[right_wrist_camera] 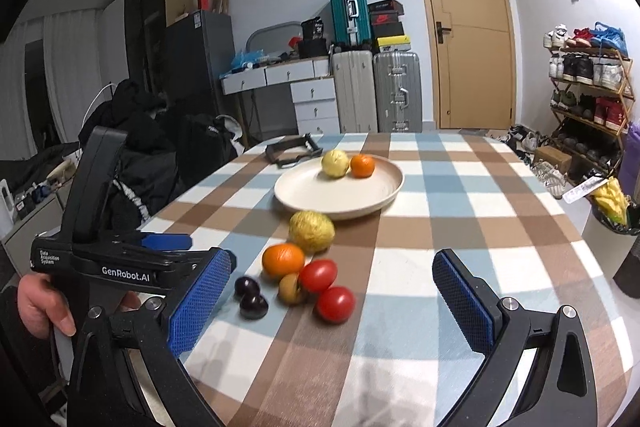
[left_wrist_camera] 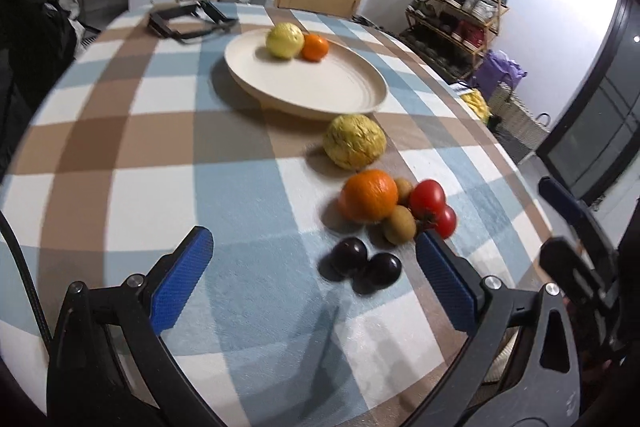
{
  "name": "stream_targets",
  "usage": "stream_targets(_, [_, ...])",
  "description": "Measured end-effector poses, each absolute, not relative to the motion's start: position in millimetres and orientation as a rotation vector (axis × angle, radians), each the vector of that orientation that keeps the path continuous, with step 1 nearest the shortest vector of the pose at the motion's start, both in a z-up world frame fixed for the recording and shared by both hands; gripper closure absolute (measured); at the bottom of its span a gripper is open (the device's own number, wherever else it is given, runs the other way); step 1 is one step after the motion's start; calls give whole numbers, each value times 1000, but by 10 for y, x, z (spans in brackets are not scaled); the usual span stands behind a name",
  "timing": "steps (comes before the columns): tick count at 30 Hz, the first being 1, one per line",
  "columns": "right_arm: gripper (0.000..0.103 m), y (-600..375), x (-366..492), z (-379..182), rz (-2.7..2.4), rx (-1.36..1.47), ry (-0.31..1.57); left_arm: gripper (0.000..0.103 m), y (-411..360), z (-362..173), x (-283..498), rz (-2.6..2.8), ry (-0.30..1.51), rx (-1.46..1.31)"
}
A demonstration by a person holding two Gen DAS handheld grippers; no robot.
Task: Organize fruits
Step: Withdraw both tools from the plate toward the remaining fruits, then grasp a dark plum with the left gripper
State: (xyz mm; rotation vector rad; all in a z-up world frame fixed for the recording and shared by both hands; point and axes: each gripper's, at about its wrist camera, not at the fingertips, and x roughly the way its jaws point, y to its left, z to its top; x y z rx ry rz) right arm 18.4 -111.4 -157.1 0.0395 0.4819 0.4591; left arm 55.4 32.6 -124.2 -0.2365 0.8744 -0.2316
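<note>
Both tools are hanging over a counter (right_wrist_camera: 460,187) draped in a soft checked cloth of blue, brown and white squares. The left tool (left_wrist_camera: 314,263) is spread wide, its blue ribbed pads (left_wrist_camera: 182,283) well apart and gripping nothing; the two dark plums (left_wrist_camera: 366,265) are lying on the cloth between them, nearer the right pad. The right tool (right_wrist_camera: 334,301) is likewise gaping wide and empty, with its textured blue pads (right_wrist_camera: 200,301) framing the lower middle of the frame.

In the right wrist view, a person's hand (right_wrist_camera: 44,303) is gripping the black plastic handle of the left tool at the lower left.

A round, cream, matte plate (right_wrist_camera: 312,195) with a raised rim is sitting in the centre of the frame. On it, toward its far edge, a smooth pale yellow fruit (right_wrist_camera: 335,164) is touching a small orange (right_wrist_camera: 362,165).

Just in front of the plate, on the cloth, a lumpy yellow ball with a wrinkled skin (right_wrist_camera: 311,231) is resting. Nearer the camera a loose cluster is lying: a glossy round orange (right_wrist_camera: 283,259), a fuzzy brown kiwi (right_wrist_camera: 292,289) and two shiny red tomatoes (right_wrist_camera: 326,287), packed closely together. The left wrist view is showing a second kiwi behind that orange.

A black angular frame (right_wrist_camera: 292,151) is lying beyond the plate, at the counter's far edge.
</note>
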Motion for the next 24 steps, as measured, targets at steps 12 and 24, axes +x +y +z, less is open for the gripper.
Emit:
stream_targets(12, [0,-1001,80,-1812,549,23,526,59,326,-1420,687,-389,935,-340])
stream_targets(24, [0,-959,113,-1847,574,16,531,77,446,-1562,825,-484,957,-456])
